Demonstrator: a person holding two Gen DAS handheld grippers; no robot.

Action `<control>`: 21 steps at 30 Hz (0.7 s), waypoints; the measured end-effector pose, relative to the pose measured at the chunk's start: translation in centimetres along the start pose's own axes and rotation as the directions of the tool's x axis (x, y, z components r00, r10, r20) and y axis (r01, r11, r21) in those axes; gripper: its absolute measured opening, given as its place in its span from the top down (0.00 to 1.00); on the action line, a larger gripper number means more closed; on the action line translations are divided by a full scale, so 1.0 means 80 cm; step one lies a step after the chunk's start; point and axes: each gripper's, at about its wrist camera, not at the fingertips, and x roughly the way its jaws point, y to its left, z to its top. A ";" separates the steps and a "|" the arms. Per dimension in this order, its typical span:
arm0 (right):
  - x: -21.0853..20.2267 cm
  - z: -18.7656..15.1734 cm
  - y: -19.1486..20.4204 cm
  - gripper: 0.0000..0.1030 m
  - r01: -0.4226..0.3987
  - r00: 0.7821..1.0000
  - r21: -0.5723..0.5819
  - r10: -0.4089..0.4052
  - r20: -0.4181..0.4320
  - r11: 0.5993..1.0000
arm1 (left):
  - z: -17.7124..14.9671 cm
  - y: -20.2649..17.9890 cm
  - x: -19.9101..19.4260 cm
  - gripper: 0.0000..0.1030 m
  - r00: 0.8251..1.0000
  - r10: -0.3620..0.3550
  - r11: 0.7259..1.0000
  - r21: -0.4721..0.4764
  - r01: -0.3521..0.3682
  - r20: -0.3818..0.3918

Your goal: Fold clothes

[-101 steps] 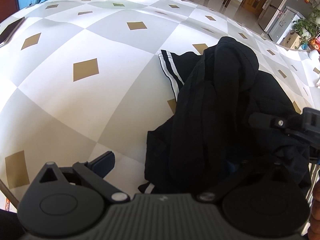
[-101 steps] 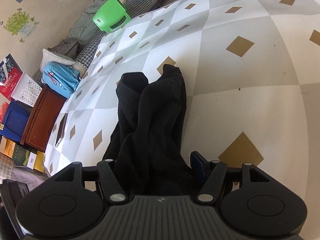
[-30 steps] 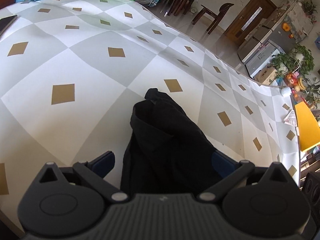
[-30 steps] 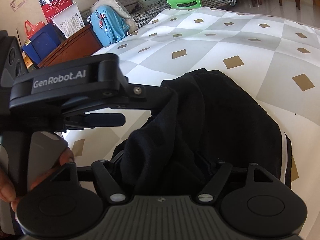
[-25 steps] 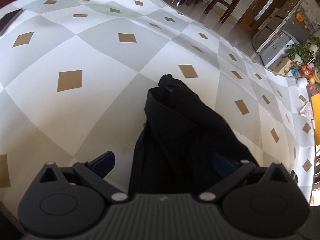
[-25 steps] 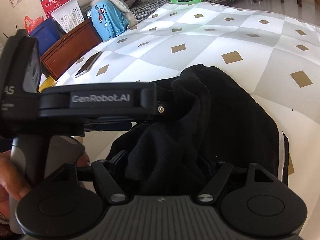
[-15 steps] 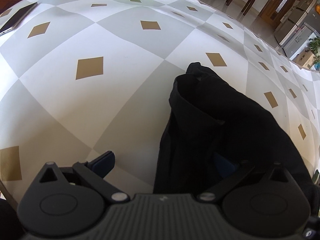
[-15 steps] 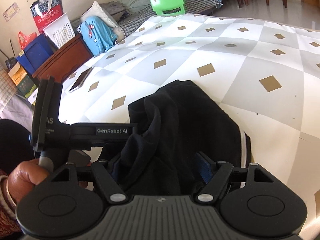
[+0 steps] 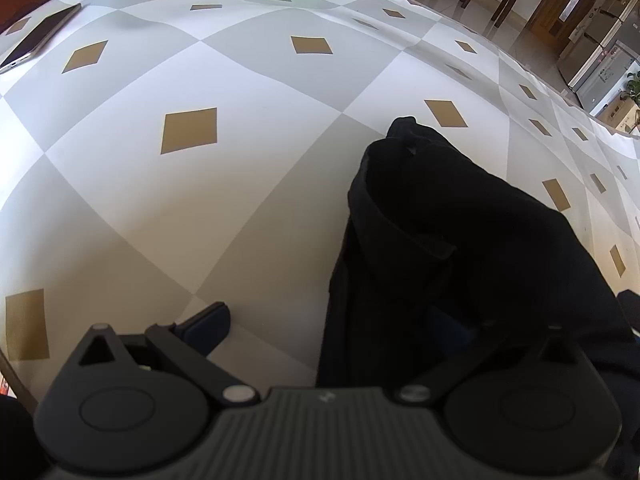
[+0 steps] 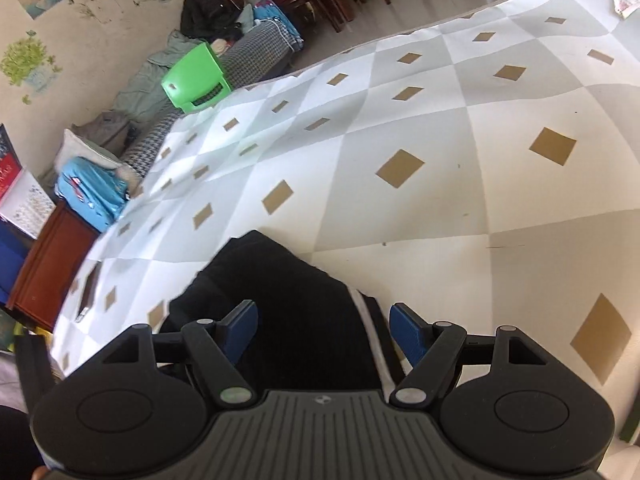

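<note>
Soft black garment with a white side stripe [image 10: 280,312], bunched on the grey, white and gold diamond-patterned cloth [image 9: 224,184].
Left gripper [image 9: 332,320] spread wide, its right finger buried in fabric; right gripper [image 10: 323,322] spread wide over the garment, gripping nothing. The loose bunch could slump and crease. The garment's near edge is cut off.

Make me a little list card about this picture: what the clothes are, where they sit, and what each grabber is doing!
clothes: black garment with a white stripe, bunched up
resting on: checkered tablecloth with tan diamonds
left gripper: jaws wide apart, cloth draped over the right finger
right gripper: open, blue pads either side of the cloth, not pinching
also on the cloth: phone, far corner
</note>
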 end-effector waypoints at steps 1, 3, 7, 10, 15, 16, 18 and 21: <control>0.004 -0.002 0.002 0.29 0.008 1.000 -0.012 -0.008 -0.004 1.000 | 0.000 0.000 0.000 0.00 1.000 -0.001 1.000 -0.001 0.001 0.000; 0.011 -0.006 0.005 0.29 0.024 1.000 -0.035 -0.024 -0.010 0.999 | 0.000 0.001 -0.001 0.00 1.000 -0.003 1.000 -0.003 0.003 0.001; 0.025 -0.014 0.011 0.29 0.055 0.998 -0.082 -0.057 -0.023 0.995 | -0.001 0.002 -0.002 0.00 1.000 -0.010 1.000 -0.001 0.010 0.002; 0.035 -0.020 0.016 0.28 0.078 0.996 -0.117 -0.082 -0.031 0.990 | -0.001 0.004 -0.003 0.00 1.000 -0.015 1.000 -0.004 0.015 0.001; 0.051 -0.031 0.026 0.34 0.116 0.992 -0.186 -0.125 -0.037 0.976 | -0.001 0.008 -0.004 0.00 1.000 -0.023 1.000 -0.004 0.023 0.003; 0.052 -0.033 0.029 0.42 0.125 0.990 -0.209 -0.134 -0.031 0.970 | -0.001 0.008 -0.004 0.00 1.000 -0.022 1.000 -0.003 0.022 0.004; 0.054 -0.034 0.032 0.59 0.113 0.991 -0.221 -0.125 -0.043 0.969 | -0.001 0.009 -0.004 0.00 1.000 -0.023 1.000 -0.003 0.023 0.005; 0.056 -0.035 0.034 0.84 0.096 0.992 -0.231 -0.112 -0.056 0.968 | 0.000 0.010 -0.005 0.00 1.000 -0.023 1.000 -0.008 0.023 0.006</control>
